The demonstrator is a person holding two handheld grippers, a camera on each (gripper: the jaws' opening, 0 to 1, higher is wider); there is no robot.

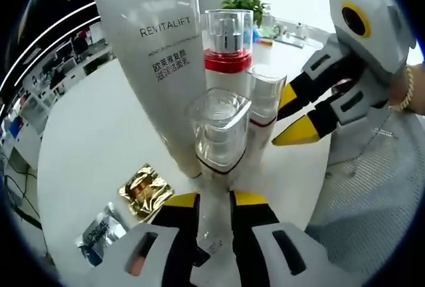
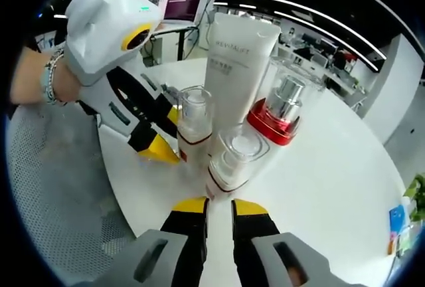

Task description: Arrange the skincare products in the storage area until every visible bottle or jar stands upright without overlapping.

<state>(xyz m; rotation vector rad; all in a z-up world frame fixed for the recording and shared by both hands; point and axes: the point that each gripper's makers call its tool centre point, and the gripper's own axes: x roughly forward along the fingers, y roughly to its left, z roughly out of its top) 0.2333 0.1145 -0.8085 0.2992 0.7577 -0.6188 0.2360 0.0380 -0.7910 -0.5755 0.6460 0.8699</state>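
Skincare products are seen gathered close together on a round white bench [image 1: 93,141]. A tall white squeeze tube printed REVITALIFT [image 1: 156,54] is stood on its cap at the back of the group. Just beside it, a clear bottle with a red collar and silver pump [image 1: 227,41] is stood upright, and a slim clear-capped white bottle with a red band [image 1: 264,104] is placed next to that. A squat clear-capped white bottle [image 1: 218,133] is stood nearest the left hand-held gripper [image 1: 216,200], whose yellow-tipped jaws are parted on either side of its base; whether they touch it cannot be told. In the right gripper view the right hand-held gripper [image 2: 219,206] is held released just short of the same squat bottle, with its jaws apart. The left hand-held gripper is seen there with its tips close to the slim bottle. A gold foil sachet [image 1: 146,191] and a silver sachet [image 1: 103,234] are laid flat on the bench, apart from the bottles.
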